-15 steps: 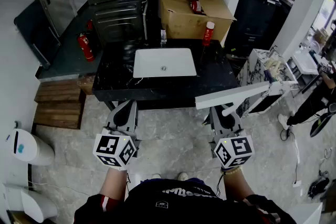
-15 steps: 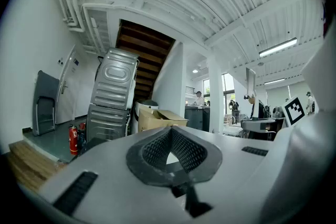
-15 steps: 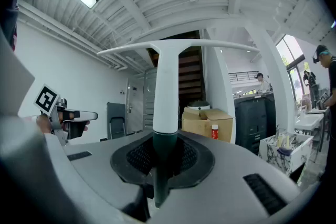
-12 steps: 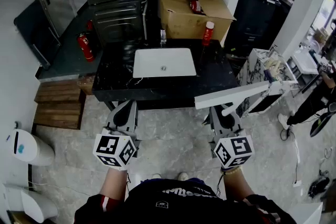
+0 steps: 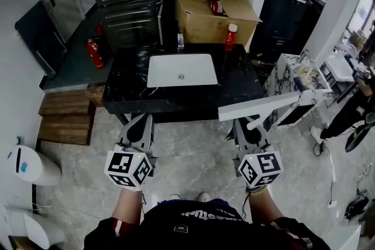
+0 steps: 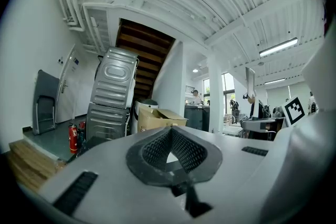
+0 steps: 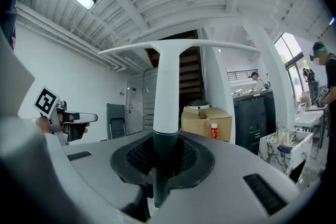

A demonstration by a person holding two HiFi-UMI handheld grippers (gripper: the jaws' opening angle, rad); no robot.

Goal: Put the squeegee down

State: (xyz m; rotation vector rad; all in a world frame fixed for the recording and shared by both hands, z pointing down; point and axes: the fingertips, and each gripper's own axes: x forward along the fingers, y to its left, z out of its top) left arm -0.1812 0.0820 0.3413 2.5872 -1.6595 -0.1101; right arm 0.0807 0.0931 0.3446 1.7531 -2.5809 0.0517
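The squeegee (image 5: 266,103) has a long white blade and a white neck that turns dark green at the handle. My right gripper (image 5: 248,129) is shut on the green handle, holding it level just in front of the black counter (image 5: 126,99). In the right gripper view the squeegee (image 7: 167,92) stands up from between the pads of the right gripper (image 7: 164,157), with its blade across the top. My left gripper (image 5: 137,126) hangs level at the left, short of the counter's front edge. In its own view the left gripper (image 6: 170,157) is shut with nothing in it.
The counter holds a white sink (image 5: 181,69). A red-capped bottle (image 5: 230,37) and an open cardboard box (image 5: 214,12) stand behind it. A fire extinguisher (image 5: 95,52) and wooden pallet (image 5: 64,117) lie left. A marbled white cart (image 5: 293,76) stands at the right.
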